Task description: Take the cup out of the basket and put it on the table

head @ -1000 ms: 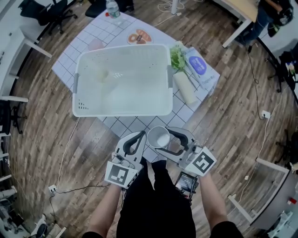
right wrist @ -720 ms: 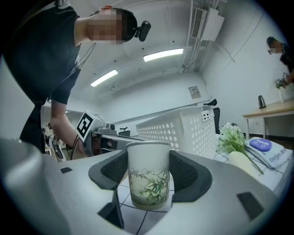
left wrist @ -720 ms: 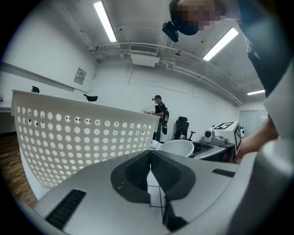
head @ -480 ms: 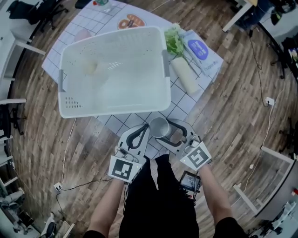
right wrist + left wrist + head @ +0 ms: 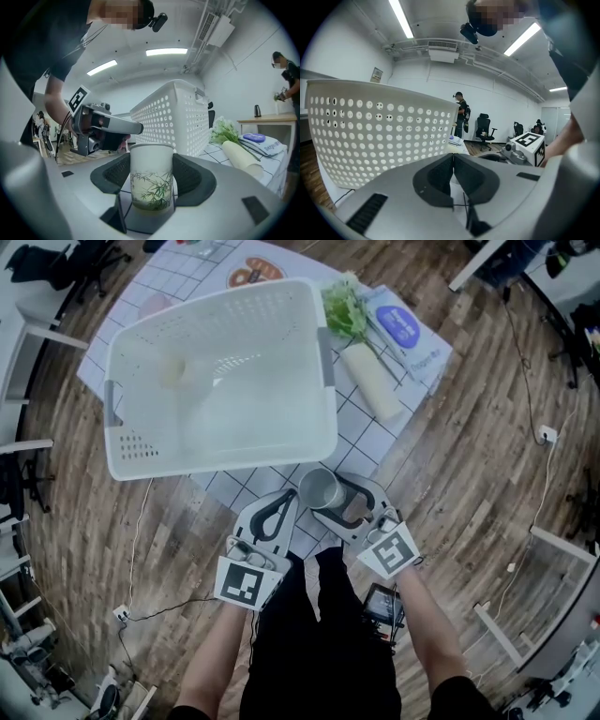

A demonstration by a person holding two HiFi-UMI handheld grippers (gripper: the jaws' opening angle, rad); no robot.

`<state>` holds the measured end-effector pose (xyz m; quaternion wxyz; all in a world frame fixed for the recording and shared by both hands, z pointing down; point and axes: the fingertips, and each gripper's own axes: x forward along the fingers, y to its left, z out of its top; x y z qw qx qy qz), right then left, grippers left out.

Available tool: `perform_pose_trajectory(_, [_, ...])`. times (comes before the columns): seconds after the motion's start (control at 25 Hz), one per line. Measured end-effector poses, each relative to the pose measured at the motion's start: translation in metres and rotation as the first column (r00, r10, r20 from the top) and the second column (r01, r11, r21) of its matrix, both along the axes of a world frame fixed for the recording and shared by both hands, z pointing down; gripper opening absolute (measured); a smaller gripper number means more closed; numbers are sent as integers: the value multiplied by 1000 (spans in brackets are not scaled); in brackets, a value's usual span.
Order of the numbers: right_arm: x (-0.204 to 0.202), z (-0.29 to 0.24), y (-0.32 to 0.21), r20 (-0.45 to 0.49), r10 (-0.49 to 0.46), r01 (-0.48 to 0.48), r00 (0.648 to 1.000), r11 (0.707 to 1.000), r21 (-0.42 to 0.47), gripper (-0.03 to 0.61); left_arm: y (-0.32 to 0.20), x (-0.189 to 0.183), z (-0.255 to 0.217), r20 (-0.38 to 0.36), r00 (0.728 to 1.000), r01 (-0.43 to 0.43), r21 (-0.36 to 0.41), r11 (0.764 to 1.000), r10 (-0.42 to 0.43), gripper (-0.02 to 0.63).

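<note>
A white cup point(image 5: 150, 183) with a green bamboo print stands upright between the pads of my right gripper point(image 5: 151, 178), which is shut on its sides. In the head view the cup point(image 5: 322, 487) and right gripper point(image 5: 330, 499) are over the table's near edge, just in front of the white perforated basket point(image 5: 220, 381). Whether the cup's base touches the cloth I cannot tell. My left gripper point(image 5: 285, 501) sits beside it on the left, shut and holding nothing; in its own view the left gripper point(image 5: 453, 174) has its pads pressed together before the basket wall point(image 5: 379, 136).
A checked cloth point(image 5: 246, 489) covers the table. Right of the basket lie a white roll point(image 5: 373, 395), leafy greens point(image 5: 342, 315) and a blue-labelled packet point(image 5: 398, 329). A plate of pastries point(image 5: 255, 276) is behind it. A pale object point(image 5: 173, 371) lies inside the basket. Wooden floor surrounds the table.
Both grippers have moved forward towards the table's near edge, the cup with them. The cup's open mouth no longer faces the head camera; its side shows.
</note>
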<state>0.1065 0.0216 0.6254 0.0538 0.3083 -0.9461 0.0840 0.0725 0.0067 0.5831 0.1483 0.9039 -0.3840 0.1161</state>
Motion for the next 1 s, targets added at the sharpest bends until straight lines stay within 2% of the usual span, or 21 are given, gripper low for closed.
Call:
perform_pose_trajectory(0.08, [0,8,3,-60,-30,29,998,1000,-10,282,-1,1,1,1,1000,4,2,1000,-4,11])
perform_pose_trajectory(0.2, [5,-5,-1,59,43,-43,997,999,0,281,-1,2,-1,1,1000,5,6,1000,-5,11])
perform_pose_trajectory(0.28, [11,-7,1,83,65,-65,994,998,-6,281,0,3,-1,3,1000,7,6,1000,-7,11])
perform_pose_trajectory(0.36, [16,-2,7,51,58,-57,997,998,-12,281,1,3,-1,4,1000,7,7,1000,-7,11])
perform_pose_trajectory(0.48, [23,20,23,-104,-12,7,995,999,-47,281,2,3,-2,0,1000,9,11,1000,-9,11])
perform_pose_trajectory(0.52, [24,24,26,-124,-21,14,992,998,-58,282,2,3,-3,-1,1000,10,9,1000,-10,11])
perform_pose_trajectory(1.0, [23,40,33,-171,-14,-3,985,995,-97,339,9,9,-1,-6,1000,4,-4,1000,-4,11])
